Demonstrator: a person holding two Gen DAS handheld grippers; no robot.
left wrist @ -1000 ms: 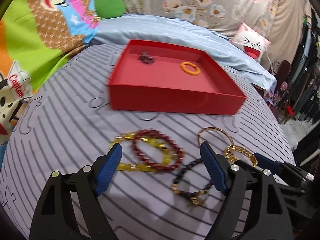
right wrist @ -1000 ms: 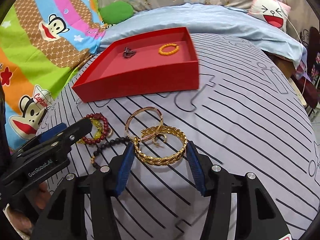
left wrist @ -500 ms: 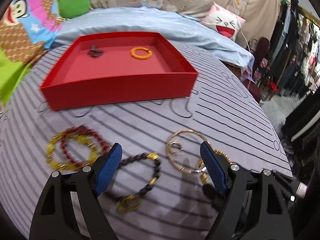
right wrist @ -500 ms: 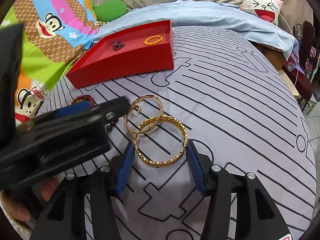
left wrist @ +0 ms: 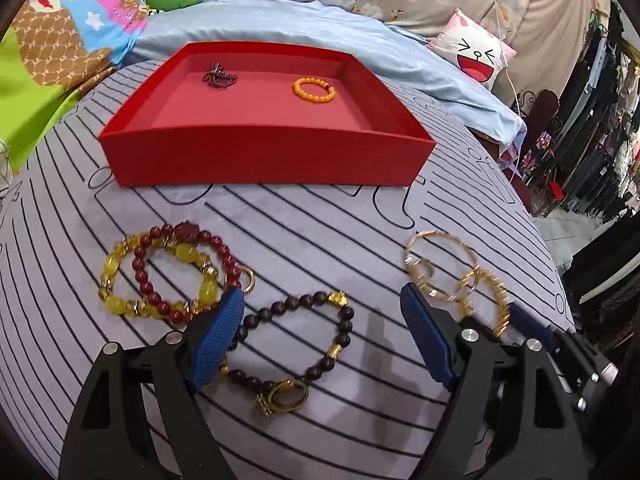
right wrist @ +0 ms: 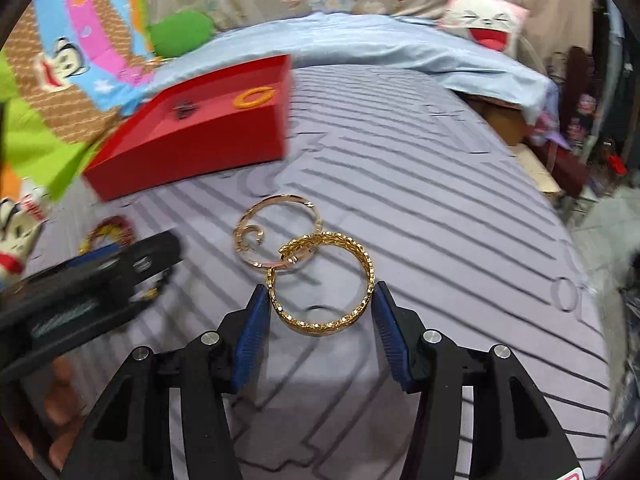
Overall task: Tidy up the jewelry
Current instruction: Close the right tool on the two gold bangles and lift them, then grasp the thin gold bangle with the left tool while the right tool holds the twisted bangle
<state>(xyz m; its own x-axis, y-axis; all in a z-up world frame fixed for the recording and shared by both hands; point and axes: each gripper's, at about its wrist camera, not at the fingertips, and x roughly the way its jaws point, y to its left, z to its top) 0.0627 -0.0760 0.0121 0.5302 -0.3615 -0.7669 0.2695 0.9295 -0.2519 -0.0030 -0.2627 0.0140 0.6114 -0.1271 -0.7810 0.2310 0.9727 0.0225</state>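
No readable text in either view. Left gripper body seen from the right wrist carries a light marking, too blurred to read. Cartoon pillow has face marks only.

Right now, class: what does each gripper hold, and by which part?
Nothing is held. The right gripper brackets the gold bangle, apparently without pinching it; the left gripper hangs open above the dark bead bracelet.

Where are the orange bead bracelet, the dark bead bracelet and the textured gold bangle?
orange bead bracelet point(left wrist: 314, 89), left wrist view, near arc.
dark bead bracelet point(left wrist: 347, 326), left wrist view, right-side bead.
textured gold bangle point(right wrist: 316, 326), right wrist view, near rim.
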